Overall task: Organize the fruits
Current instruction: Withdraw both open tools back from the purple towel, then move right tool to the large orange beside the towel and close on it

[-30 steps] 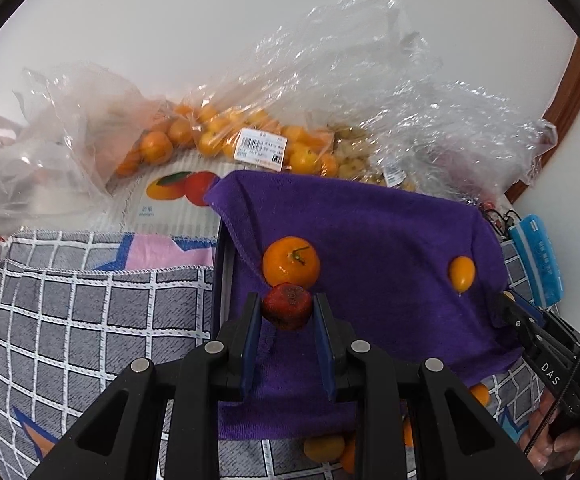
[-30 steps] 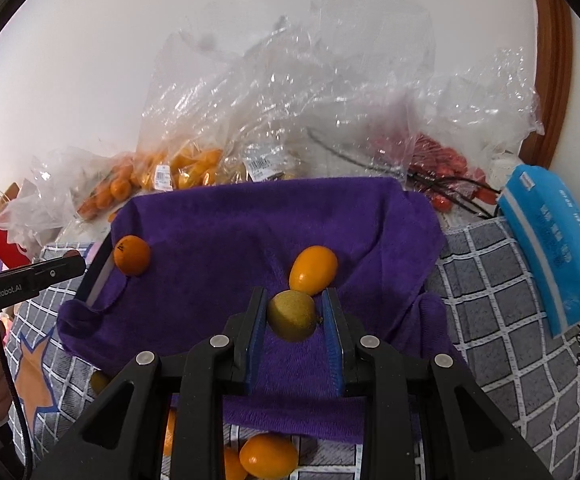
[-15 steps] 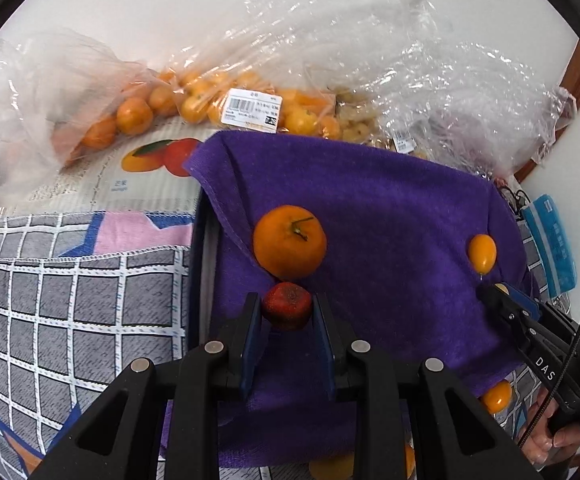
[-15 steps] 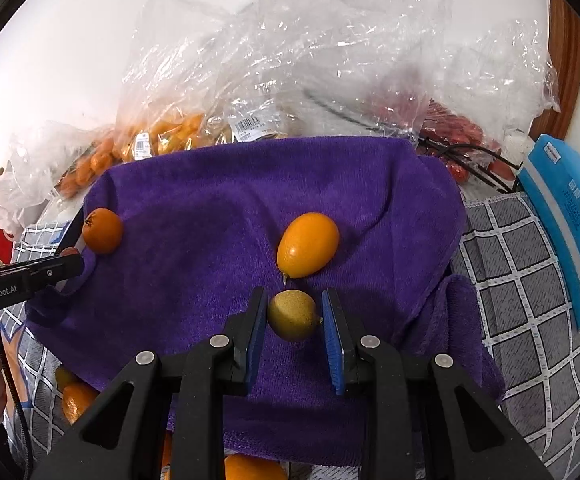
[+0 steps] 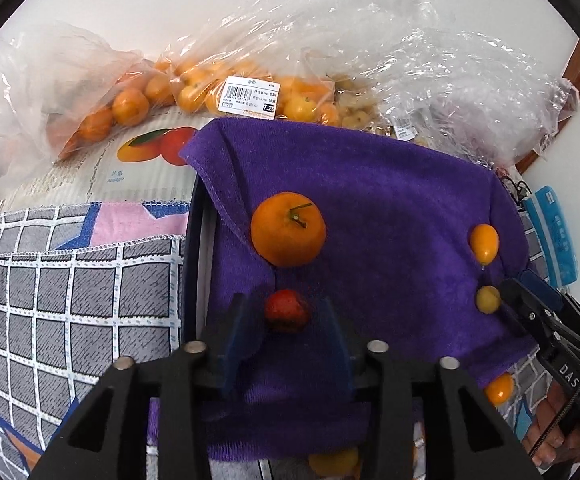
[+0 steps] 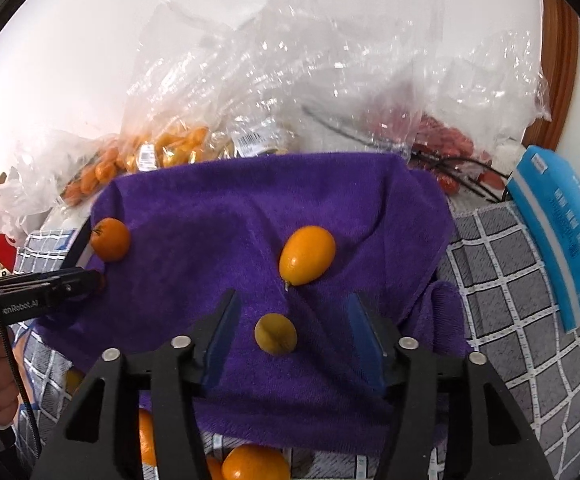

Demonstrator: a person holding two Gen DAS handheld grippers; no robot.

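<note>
Left gripper: the left gripper (image 5: 288, 326) has just been opening; its blue pads stand clear of the small red fruit (image 5: 287, 311) that lies on the cloth between them, released.
Right gripper: the right gripper (image 6: 294, 330) has just been opening too; the small yellow-green fruit (image 6: 275, 333) lies on the cloth between its spread jaws, touched by neither.
Purple cloth: the purple cloth (image 5: 390, 208) is draped over a dark-edged tray or box (image 5: 196, 248), whose rim shows only along the cloth's left side.
Only in the left view: the mandarin (image 5: 288, 229) with its stem sits just behind the red fruit; a price label (image 5: 249, 99) on a bag of small oranges (image 5: 194, 92); a printed box with mango pictures (image 5: 130, 168).
Only in the right view: red fruit in a clear bag (image 6: 446, 144) at the back right, and the oval orange kumquat (image 6: 307, 255) seen close, just behind the yellow-green fruit.
Seen in both: each view catches the other gripper at the cloth's edge, with a hand beneath it.
Surface: a grey checked cover (image 6: 502, 280) with pink and blue patches; loose orange fruits (image 6: 255, 462) lie in front of the cloth.
Room: a white wall (image 5: 170, 4), a strip of wood trim (image 6: 562, 56) at the right, a blue packet (image 6: 562, 232) beside the cloth.
</note>
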